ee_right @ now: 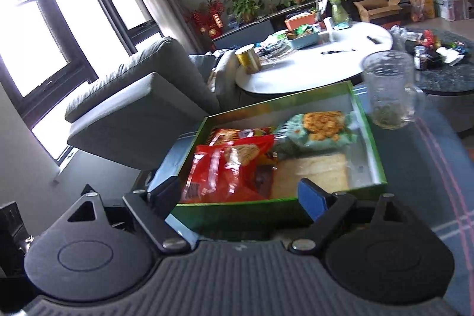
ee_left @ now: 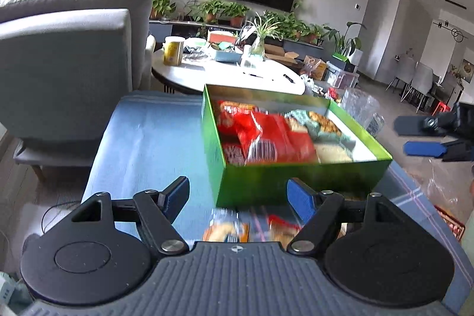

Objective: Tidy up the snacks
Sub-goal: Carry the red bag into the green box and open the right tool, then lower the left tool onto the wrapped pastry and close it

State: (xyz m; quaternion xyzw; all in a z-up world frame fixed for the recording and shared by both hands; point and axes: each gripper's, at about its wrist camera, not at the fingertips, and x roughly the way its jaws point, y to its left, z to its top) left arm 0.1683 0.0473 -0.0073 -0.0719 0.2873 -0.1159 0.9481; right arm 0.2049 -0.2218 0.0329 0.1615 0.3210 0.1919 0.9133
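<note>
A green box [ee_left: 266,182] sits on the blue cloth-covered table and holds red snack bags [ee_left: 266,135], a teal cracker pack [ee_left: 317,120] and a pale pack. My left gripper [ee_left: 238,193] is open and empty, just in front of the box's near wall. Loose snack packs [ee_left: 225,230] lie on the cloth under it. My right gripper [ee_right: 240,194] is open and empty above the box's near wall [ee_right: 246,212]; it also shows at the right edge of the left wrist view [ee_left: 414,135]. In the right wrist view the box holds red bags [ee_right: 228,165], the teal pack [ee_right: 320,126] and a pale pack [ee_right: 314,171].
A glass mug [ee_right: 391,91] stands at the box's far right corner. A grey armchair [ee_left: 65,67] is to the left. A white round table [ee_left: 231,73] with a yellow can and clutter stands behind. A dark low table [ee_right: 444,70] with items is at the right.
</note>
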